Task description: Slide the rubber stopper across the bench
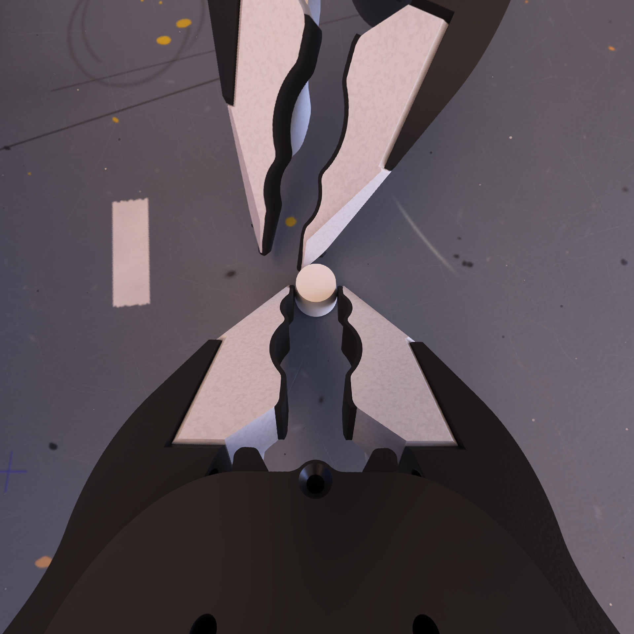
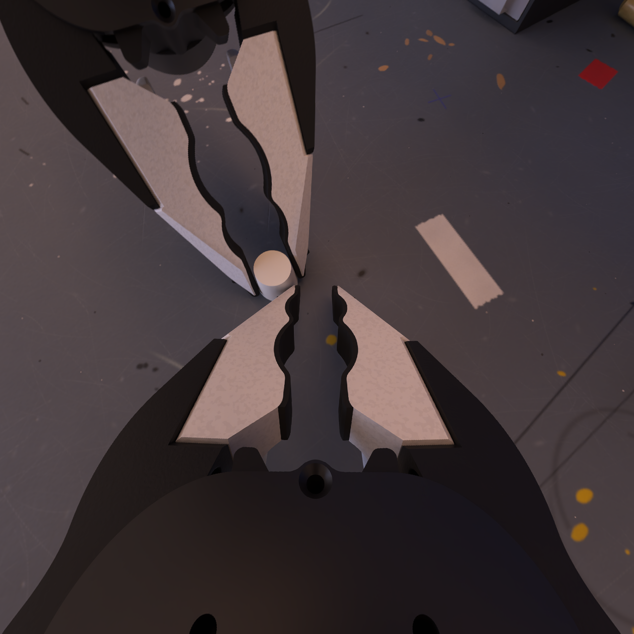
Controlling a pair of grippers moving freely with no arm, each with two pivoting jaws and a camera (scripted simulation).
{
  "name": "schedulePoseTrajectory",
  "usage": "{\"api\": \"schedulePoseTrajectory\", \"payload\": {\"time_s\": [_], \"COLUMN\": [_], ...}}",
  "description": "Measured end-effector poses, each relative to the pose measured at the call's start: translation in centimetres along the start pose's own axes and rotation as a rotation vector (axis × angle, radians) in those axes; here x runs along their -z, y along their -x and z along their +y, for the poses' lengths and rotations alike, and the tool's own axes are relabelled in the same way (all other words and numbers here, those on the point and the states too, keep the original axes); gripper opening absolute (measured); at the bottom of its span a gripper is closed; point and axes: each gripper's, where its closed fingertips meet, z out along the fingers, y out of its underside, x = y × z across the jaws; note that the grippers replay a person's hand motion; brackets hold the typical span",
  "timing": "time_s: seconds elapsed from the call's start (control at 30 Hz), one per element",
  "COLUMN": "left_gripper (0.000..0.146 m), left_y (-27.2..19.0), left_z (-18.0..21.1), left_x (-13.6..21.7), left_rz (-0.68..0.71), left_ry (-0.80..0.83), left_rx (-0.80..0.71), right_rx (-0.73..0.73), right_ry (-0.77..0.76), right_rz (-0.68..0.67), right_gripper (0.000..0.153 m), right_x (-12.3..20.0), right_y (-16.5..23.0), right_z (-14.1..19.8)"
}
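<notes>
The rubber stopper (image 1: 315, 286) is a short white cylinder standing upright on the grey bench (image 1: 514, 308). My left gripper (image 1: 316, 290) is shut on it, one fingertip touching each side at bench level. My right gripper (image 1: 282, 260) faces it from the far side, with a narrow gap between its fingers and nothing in it. One of its fingertips (image 1: 303, 264) is right at the stopper's far edge. In the right wrist view my right gripper (image 2: 315, 287) sits just to the right of the stopper (image 2: 272, 269), which the left gripper (image 2: 278, 284) holds.
A strip of pale tape (image 1: 131, 252) lies flat on the bench to the left, and it also shows in the right wrist view (image 2: 459, 260). A red square mark (image 2: 598, 73) and a dark box (image 2: 514, 17) are at the far right. Paint spots and scratches mark the bench.
</notes>
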Motion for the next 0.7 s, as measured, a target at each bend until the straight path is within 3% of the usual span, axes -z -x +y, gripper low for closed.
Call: {"api": "schedulePoseTrajectory", "payload": {"time_s": [0.23, 0.4, 0.57, 0.7], "left_gripper": [0.025, 0.025, 0.025, 0.025], "left_y": [0.0, 0.1, 0.1, 0.1], "left_z": [0.1, 0.0, 0.0, 0.0], "left_x": [0.0, -0.1, -0.1, -0.1], "left_rz": [0.001, -0.001, -0.006, -0.008], "left_ry": [0.000, -0.001, 0.010, 0.007], "left_rx": [0.001, -0.004, -0.010, -0.008], "right_rx": [0.034, -0.029, 0.019, -0.056], "right_ry": [0.012, -0.002, 0.019, -0.006], "right_rz": [-0.051, -0.071, -0.086, -0.081], "right_gripper": [0.006, 0.022, 0.020, 0.025], "right_x": [0.1, 0.9, 0.5, 0.5], "right_y": [1.1, 0.6, 1.6, 0.6], "right_z": [0.2, 0.7, 0.7, 0.4]}}
